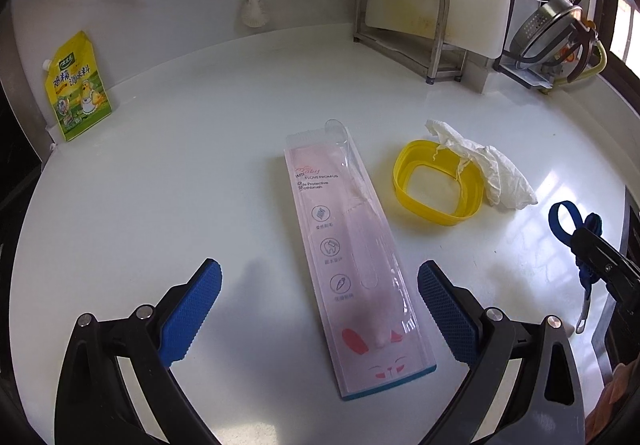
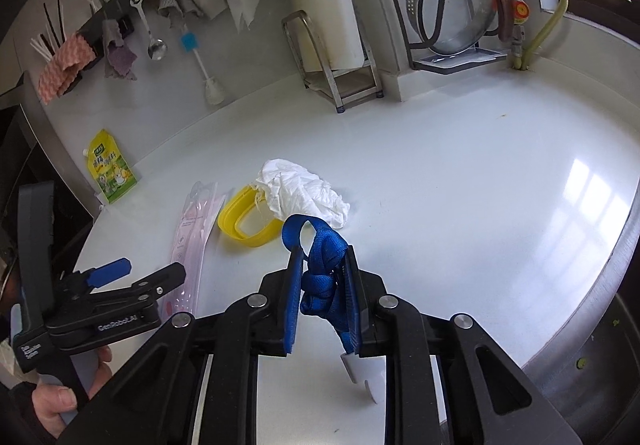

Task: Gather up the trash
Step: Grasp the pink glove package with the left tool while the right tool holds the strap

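pink "baby" toothbrush pack (image 1: 352, 265) between spread left hand-held gripper (image 1: 320, 309); right hand-held gripper (image 2: 323, 265) pinching blue strap (image 2: 326, 269)

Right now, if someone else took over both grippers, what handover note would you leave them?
Right gripper: shut on the blue strap, lifted clear of the counter.
Left gripper: open, empty, hovering over the toothbrush package, jaws either side, not touching.
On the counter: toothbrush package flat; yellow plastic ring beside it; crumpled white tissue resting against the ring's far edge. The yellow seasoning pouch leans on the wall; whether it is trash is unclear.
Done: strap picked up.
Left: drop off the strap (no bin in view), then collect package, ring, tissue.
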A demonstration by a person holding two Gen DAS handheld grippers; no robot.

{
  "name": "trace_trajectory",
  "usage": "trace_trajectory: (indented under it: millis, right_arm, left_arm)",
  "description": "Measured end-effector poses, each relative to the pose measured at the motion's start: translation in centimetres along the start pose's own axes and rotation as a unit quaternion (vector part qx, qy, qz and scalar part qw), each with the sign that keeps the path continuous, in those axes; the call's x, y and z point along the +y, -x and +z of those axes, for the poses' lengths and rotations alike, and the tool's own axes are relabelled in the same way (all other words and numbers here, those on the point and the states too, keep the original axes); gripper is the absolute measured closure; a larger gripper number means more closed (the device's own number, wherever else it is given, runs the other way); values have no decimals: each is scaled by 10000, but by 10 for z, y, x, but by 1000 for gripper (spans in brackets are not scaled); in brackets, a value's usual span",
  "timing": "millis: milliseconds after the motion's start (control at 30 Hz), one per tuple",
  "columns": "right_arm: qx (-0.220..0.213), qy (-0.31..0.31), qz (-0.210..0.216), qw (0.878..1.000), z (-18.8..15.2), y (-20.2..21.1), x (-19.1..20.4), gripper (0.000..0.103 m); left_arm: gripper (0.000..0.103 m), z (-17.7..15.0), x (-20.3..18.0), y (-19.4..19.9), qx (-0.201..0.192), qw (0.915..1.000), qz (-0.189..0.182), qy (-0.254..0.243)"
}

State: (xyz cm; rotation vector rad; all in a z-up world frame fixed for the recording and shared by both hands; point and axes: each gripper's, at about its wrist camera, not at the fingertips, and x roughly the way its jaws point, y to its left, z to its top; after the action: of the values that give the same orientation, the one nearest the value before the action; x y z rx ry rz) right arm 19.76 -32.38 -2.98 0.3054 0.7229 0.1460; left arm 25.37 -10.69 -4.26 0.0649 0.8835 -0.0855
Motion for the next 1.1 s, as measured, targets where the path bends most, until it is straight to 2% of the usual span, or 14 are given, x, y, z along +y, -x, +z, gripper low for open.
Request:
trace_trajectory:
  millis: [267,333,533,600,633,700,733,967,1100]
  right_arm:
    - [-66,-218,350,9991,4,3,-5,84]
    - [-63,-231,363,9991,4,4,-5,84]
    - [-79,-329,461,9984,6,4,-9,84]
    - [-93,-407,500,9979,7,5,-12,84]
    - [-96,-435,503,9977,8,5,-14,84]
    - [-112,-444,479,9978,8,6,-15,84]
    - [-116,-446,478,9978,8,6,-15,84]
    - [-93,-298,455,9985,6,5,-9,84]
    - [-94,-328,454,9984,6,6,-10,84]
  left_arm:
    - [6,4,-15,-19,166,9992,351,-109]
    - [6,4,-16,-25,289,9988,384,-51]
    - [6,7,-19,-29,293,9988,380,82]
    - [16,8,-21,-27,209,9991,377,-1]
    - [26,7,-22,-25,165,9993,331,-22]
    - [36,7,-23,-24,141,9997,202,-17]
    - [45,6,-23,-23,131,9998,147,-26]
    - [48,3,-22,-16,163,9999,-10,-13]
    - [48,-1,-18,5,-65,9999,10,-120]
